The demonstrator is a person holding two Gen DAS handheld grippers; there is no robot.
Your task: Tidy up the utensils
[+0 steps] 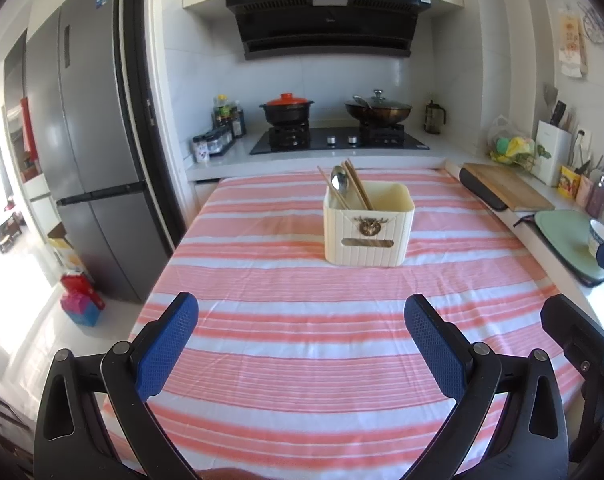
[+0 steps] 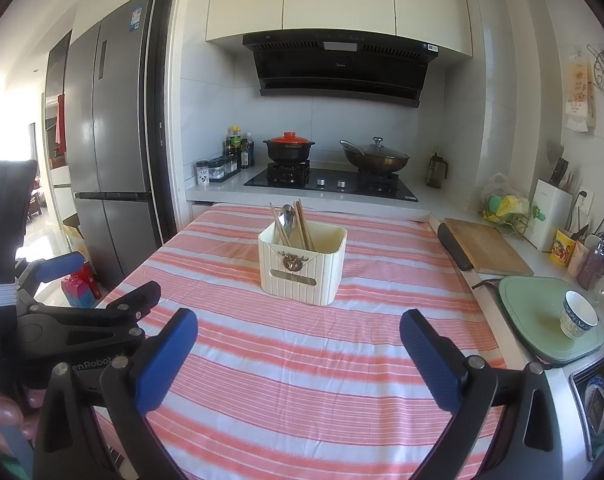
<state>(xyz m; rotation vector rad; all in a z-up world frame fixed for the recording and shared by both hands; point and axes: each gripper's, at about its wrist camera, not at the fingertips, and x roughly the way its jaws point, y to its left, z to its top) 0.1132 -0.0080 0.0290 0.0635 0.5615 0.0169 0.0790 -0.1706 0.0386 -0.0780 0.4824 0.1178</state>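
A cream utensil holder (image 1: 368, 226) stands on the pink striped tablecloth (image 1: 302, 340), past the middle of the table. It holds a metal spoon (image 1: 339, 182) and wooden chopsticks (image 1: 358, 186), leaning to its left side. It also shows in the right wrist view (image 2: 303, 265) with the spoon (image 2: 287, 216) and chopsticks (image 2: 303, 222). My left gripper (image 1: 301, 316) is open and empty, well short of the holder. My right gripper (image 2: 299, 330) is open and empty, also short of it. The left gripper's body shows at the left of the right wrist view (image 2: 81, 320).
A counter runs along the right with a wooden cutting board (image 2: 488, 248), a green mat (image 2: 542, 320) and a patterned bowl (image 2: 578, 314). A stove (image 1: 338, 140) with two pots sits behind the table. A fridge (image 1: 89, 152) stands at the left.
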